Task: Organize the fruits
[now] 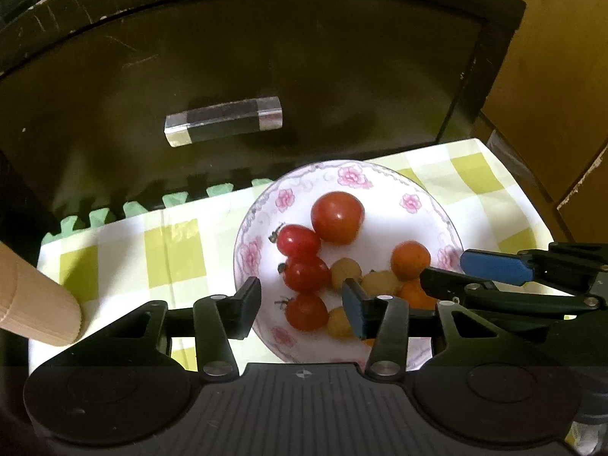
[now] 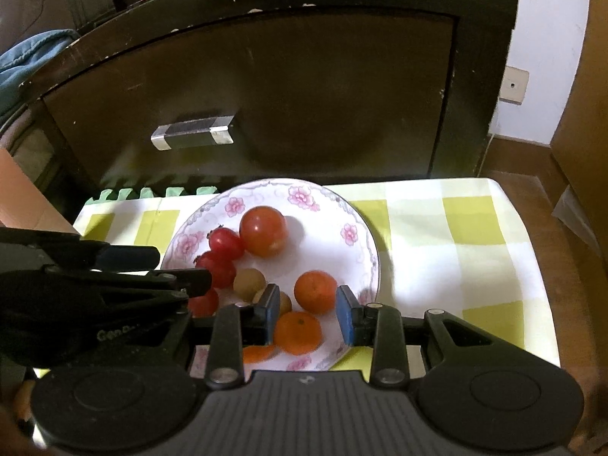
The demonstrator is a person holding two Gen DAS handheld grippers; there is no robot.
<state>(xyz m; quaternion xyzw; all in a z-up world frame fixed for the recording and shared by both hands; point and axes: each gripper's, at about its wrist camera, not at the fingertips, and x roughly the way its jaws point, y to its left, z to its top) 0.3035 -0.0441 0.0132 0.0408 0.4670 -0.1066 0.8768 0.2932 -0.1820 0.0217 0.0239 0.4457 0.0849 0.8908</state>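
**Soft, round fruit in a china plate: grip light and at the widest part**

Everything you need sits in the floral plate [image 2: 344, 205] on the checked cloth [image 2: 456, 235], directly ahead of and below both grippers. Your right gripper [image 2: 307, 309] is spread wide with nothing between the pads; two small oranges lie in its gap, the nearer orange [image 2: 298, 332] just below the fingertips and the farther orange [image 2: 315, 290] just beyond them. Whether either pad touches fruit cannot be told. Your left gripper [image 1: 304, 309] is also spread wide and empty, poised above the small red tomatoes [image 1: 306, 275] and pale yellow fruits [image 1: 345, 271]; the large tomato [image 1: 337, 217] lies farther ahead.

Judging by looks, all of this is light, smooth and rolls easily. The tomatoes are likely thin-skinned and will bruise or split under a hard squeeze; the oranges should tolerate a firmer hold. Close across the widest part of one fruit, pads on opposite sides, only until it stops slipping. The pieces are packed touching one another, so expect neighbours to roll. The plate looks breakable; avoid striking its rim.
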